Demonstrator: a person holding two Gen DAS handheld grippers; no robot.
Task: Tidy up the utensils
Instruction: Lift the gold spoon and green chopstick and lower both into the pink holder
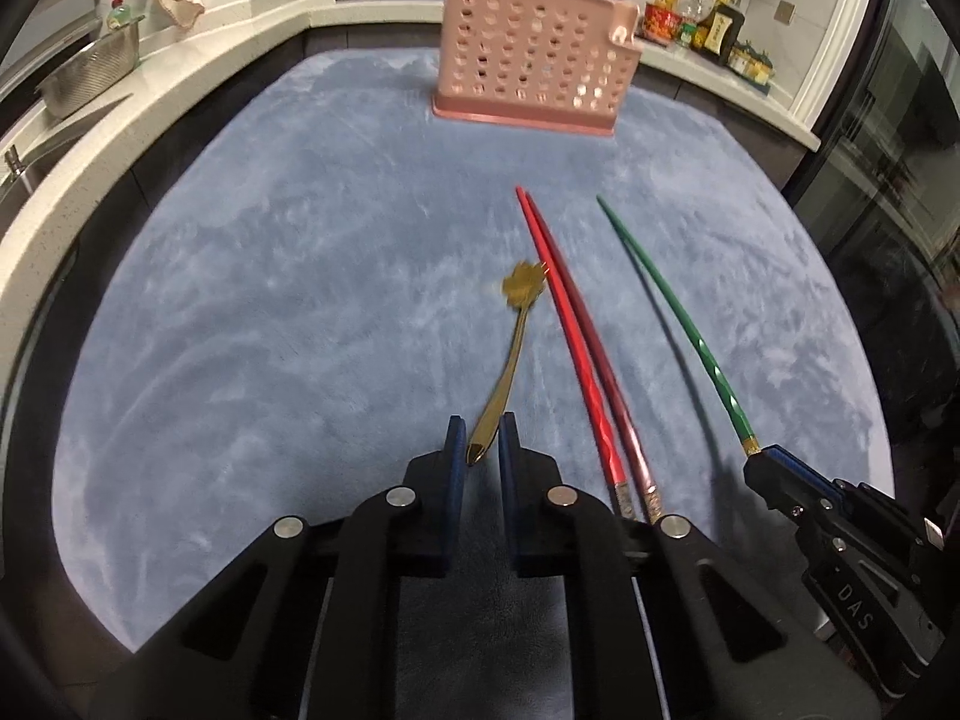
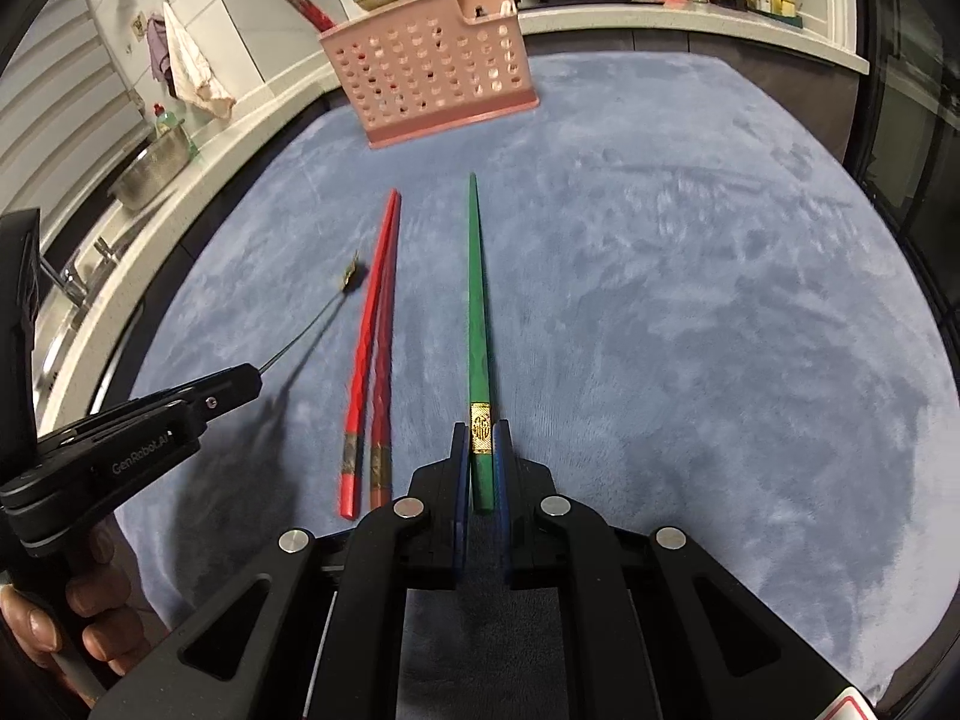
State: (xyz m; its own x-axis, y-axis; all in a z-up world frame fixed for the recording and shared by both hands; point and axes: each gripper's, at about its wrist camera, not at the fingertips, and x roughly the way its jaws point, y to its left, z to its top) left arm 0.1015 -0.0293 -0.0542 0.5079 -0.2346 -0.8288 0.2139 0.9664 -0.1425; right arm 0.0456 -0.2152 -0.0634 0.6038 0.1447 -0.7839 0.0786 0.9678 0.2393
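My left gripper [image 1: 483, 427] is shut on the handle end of a gold spoon [image 1: 510, 348] whose flower-shaped tip points away over the blue cloth. From the right wrist view the same spoon [image 2: 312, 330] sticks out of the left gripper [image 2: 255, 375], lifted off the cloth. My right gripper [image 2: 482, 438] is shut on the thick end of a green chopstick [image 2: 478, 300], which slants toward the far side. Two red chopsticks [image 1: 576, 348] lie side by side on the cloth between the spoon and the green chopstick [image 1: 666, 312]. A pink perforated utensil holder [image 1: 534, 54] stands at the far end.
The blue cloth [image 1: 270, 300] covers the table. A white kitchen counter [image 1: 72, 168] curves round the left and back, with a metal colander [image 1: 90, 75], pans on a stove and bottles [image 1: 714, 24]. The holder [image 2: 432, 72] holds some red chopsticks. A hand [image 2: 72, 618] grips the left tool.
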